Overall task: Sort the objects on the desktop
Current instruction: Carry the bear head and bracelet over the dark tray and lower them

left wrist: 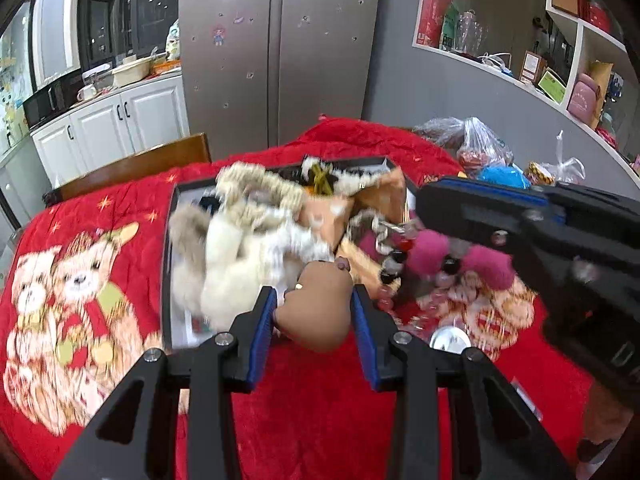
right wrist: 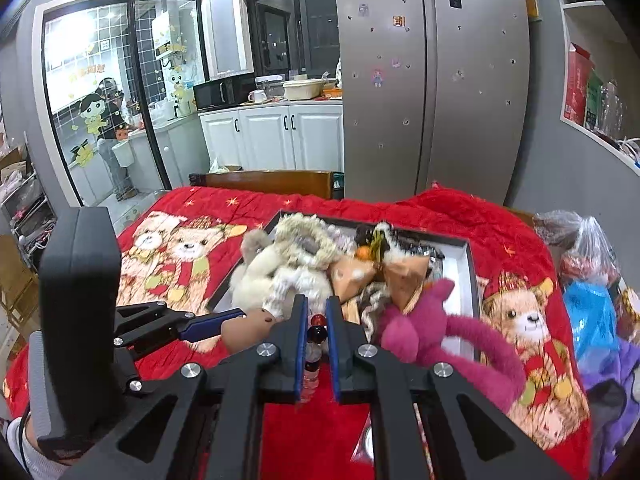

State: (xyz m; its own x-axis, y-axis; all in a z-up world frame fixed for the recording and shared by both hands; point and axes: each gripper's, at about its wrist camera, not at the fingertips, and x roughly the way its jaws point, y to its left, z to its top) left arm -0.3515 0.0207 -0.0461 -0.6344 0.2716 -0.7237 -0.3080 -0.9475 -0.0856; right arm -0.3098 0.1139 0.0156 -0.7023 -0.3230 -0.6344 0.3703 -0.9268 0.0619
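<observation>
My left gripper (left wrist: 314, 304) is shut on a brown plush toy (left wrist: 316, 312) and holds it just in front of the black tray (left wrist: 168, 240). It also shows in the right wrist view (right wrist: 224, 322) with the brown plush toy (right wrist: 248, 324). The tray (right wrist: 472, 276) holds cream and white fluffy toys (right wrist: 280, 268) and an orange bow (right wrist: 384, 276). My right gripper (right wrist: 317, 320) is shut on a string of glass beads (right wrist: 314, 356), with a pink plush toy (right wrist: 424, 332) hanging beside it. The beads (left wrist: 394, 258) and pink plush (left wrist: 428, 254) hang from the right gripper in the left wrist view.
A red quilt with bear prints (left wrist: 76, 292) covers the table. Plastic bags (left wrist: 480, 148) and a blue bag (right wrist: 592, 316) lie at the right edge. A wooden chair back (right wrist: 264, 182) stands behind the table. A round metal lid (left wrist: 450, 338) lies on the quilt.
</observation>
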